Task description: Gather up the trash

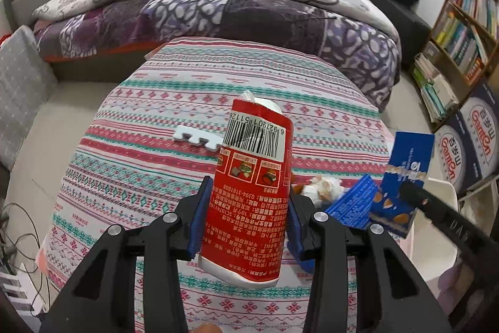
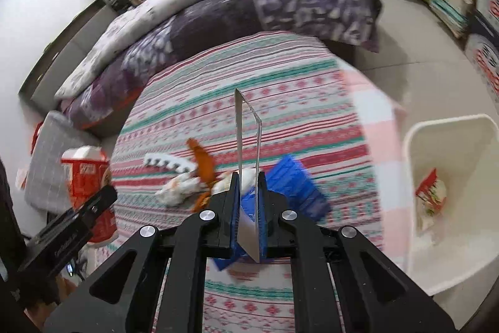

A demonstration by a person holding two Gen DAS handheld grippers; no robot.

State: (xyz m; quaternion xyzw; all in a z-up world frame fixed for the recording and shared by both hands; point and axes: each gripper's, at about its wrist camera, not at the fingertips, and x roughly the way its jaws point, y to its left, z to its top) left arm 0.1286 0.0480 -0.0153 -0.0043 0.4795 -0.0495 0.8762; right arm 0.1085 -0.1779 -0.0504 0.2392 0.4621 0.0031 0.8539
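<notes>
My left gripper (image 1: 248,202) is shut on a red carton (image 1: 254,186) with a barcode, held upright above the striped tablecloth (image 1: 174,102). The carton also shows at the left of the right wrist view (image 2: 85,177). My right gripper (image 2: 248,192) is shut on a flattened blue box (image 2: 248,155), seen edge-on; in the left wrist view the same blue box (image 1: 405,173) hangs at the right. On the cloth lie a crumpled tissue with orange peel (image 2: 190,183), another blue box (image 2: 296,186) and a white foam piece (image 2: 168,163).
A white bin (image 2: 452,195) stands on the floor right of the table and holds a red-and-white wrapper (image 2: 432,195). A bed (image 1: 218,5) lies beyond the table. A bookshelf (image 1: 461,30) and printed boxes (image 1: 467,139) stand at the right.
</notes>
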